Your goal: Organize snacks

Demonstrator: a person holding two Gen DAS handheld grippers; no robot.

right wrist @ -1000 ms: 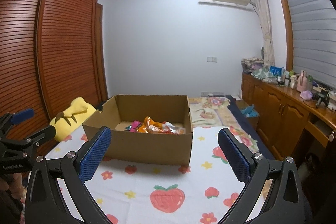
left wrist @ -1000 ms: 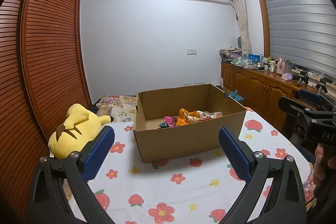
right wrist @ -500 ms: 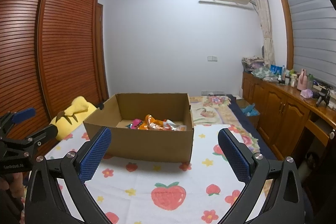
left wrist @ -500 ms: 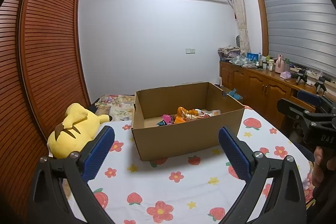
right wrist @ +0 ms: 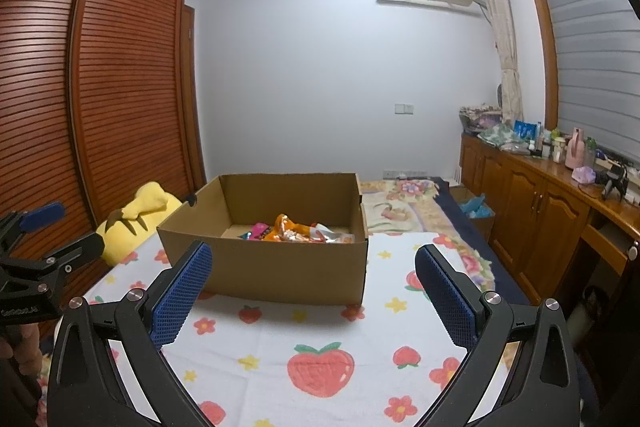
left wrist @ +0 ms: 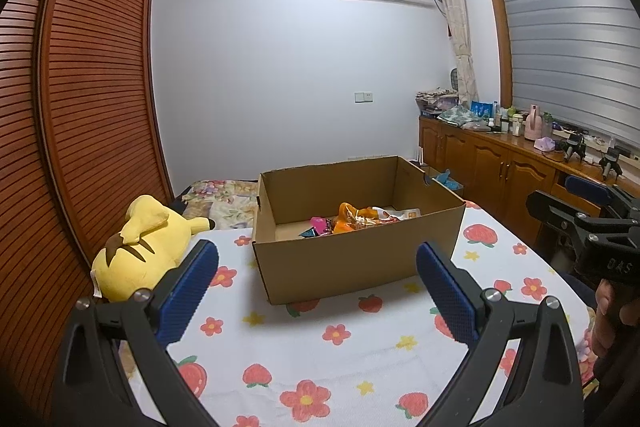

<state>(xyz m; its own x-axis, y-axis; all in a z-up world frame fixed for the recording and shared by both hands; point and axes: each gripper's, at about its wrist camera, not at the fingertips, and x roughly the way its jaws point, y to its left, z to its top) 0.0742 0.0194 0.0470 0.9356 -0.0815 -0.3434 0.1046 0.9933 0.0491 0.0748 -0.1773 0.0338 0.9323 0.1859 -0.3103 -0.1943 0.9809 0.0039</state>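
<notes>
An open cardboard box (left wrist: 352, 263) stands on the table with the strawberry-print cloth (left wrist: 344, 355). Several snack packets (left wrist: 356, 221), orange, pink and white, lie inside it. The box (right wrist: 268, 275) and the snack packets (right wrist: 296, 233) also show in the right wrist view. My left gripper (left wrist: 318, 287) is open and empty, held back from the box's near wall. My right gripper (right wrist: 314, 291) is open and empty, also short of the box. Each gripper shows at the edge of the other's view.
A yellow plush toy (left wrist: 140, 247) lies on the table's left edge beside the slatted wardrobe doors (left wrist: 80, 131). A wooden sideboard (left wrist: 500, 167) with bottles runs along the right wall. A bed with a floral cover (right wrist: 404, 203) lies behind the table.
Both grippers have drawn slightly back and up from the box. Their jaws stay open. The box and the snacks have not moved.
</notes>
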